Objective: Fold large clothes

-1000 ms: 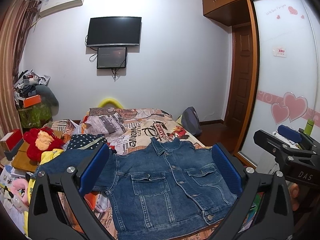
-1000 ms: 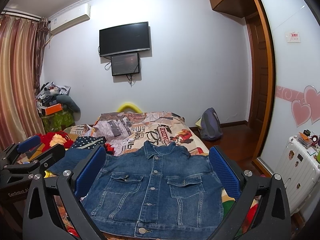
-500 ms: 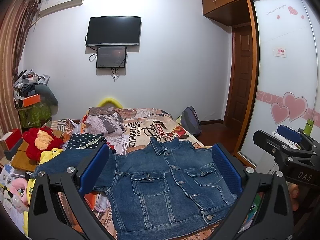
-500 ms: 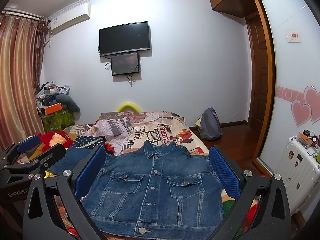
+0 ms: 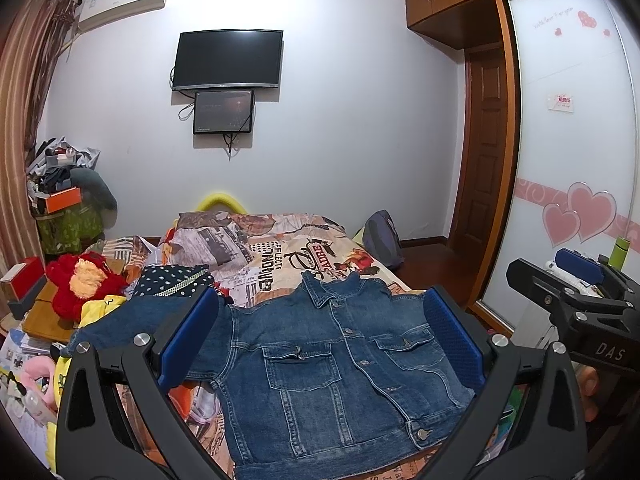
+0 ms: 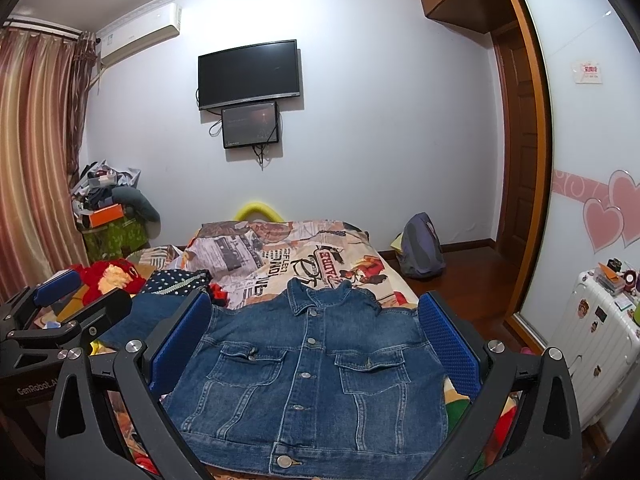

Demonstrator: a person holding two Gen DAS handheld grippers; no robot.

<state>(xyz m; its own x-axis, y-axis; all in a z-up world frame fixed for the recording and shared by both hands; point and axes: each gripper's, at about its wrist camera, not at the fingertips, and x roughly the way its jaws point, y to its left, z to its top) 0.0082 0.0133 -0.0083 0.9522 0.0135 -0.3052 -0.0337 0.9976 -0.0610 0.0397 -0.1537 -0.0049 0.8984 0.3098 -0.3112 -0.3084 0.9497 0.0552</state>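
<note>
A blue denim jacket lies flat and buttoned, front up, on the near end of the bed, collar away from me; it also shows in the right wrist view. One sleeve stretches out to the left. My left gripper is open and empty, held above the jacket's near hem. My right gripper is open and empty, also above the hem. Each gripper shows in the other's view: the right one at the right, the left one at the left.
The bed has a printed cover. Left of it lie a red plush toy, a polka-dot cloth and clutter. A backpack sits on the floor at the right, a white suitcase by the wardrobe.
</note>
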